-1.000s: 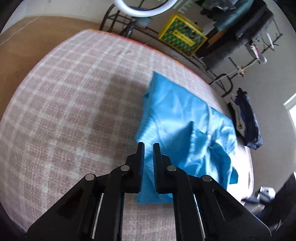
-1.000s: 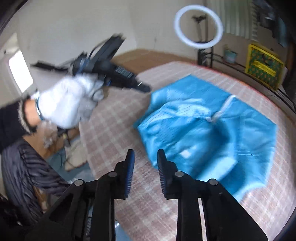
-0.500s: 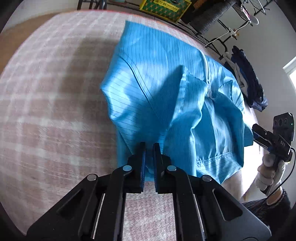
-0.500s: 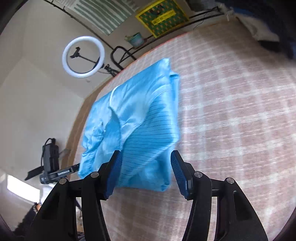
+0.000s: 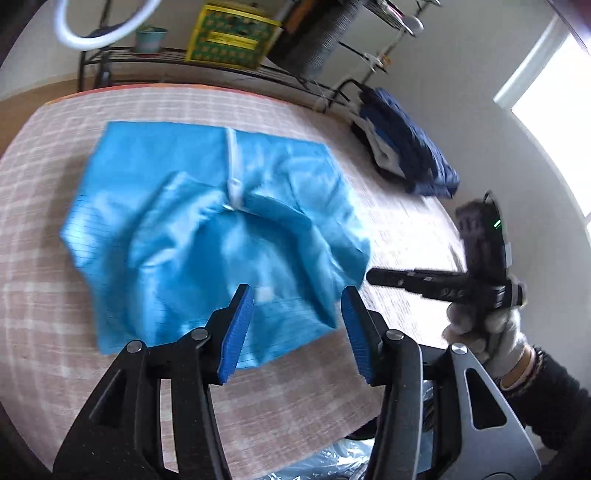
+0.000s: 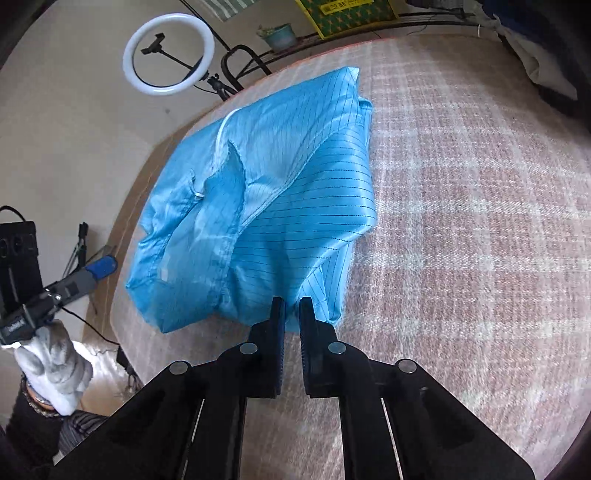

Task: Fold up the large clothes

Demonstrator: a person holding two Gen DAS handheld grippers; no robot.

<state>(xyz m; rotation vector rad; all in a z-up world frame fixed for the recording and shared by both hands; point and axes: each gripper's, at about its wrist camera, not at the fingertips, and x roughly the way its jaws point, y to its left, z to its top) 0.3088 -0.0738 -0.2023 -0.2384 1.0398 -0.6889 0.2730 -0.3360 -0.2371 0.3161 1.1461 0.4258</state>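
A bright blue pinstriped garment (image 5: 207,236) lies rumpled and partly folded on the pink plaid surface (image 5: 48,280). My left gripper (image 5: 295,302) hovers over its near hem, jaws opening, blue pads apart, and nothing is pinched between them. In the right wrist view the same garment (image 6: 280,192) spreads ahead, and my right gripper (image 6: 291,306) is closing on its near corner, with blue cloth caught in the narrow gap. The right gripper (image 5: 373,276) also shows by the garment's right edge, held by a gloved hand (image 5: 491,332). The left gripper (image 6: 98,267) appears at the far left.
A pile of dark blue clothes (image 5: 406,155) lies at the surface's far right edge. Behind stand a metal rack with a yellow crate (image 5: 231,35), a potted plant (image 6: 279,35) and a ring light (image 6: 168,53). Crinkled plastic (image 5: 332,461) lies below the near edge.
My left gripper has gone from shut at the garment's hem to open, and has shifted toward the garment's middle. The right gripper's jaws, wide around the corner before, have closed onto it.
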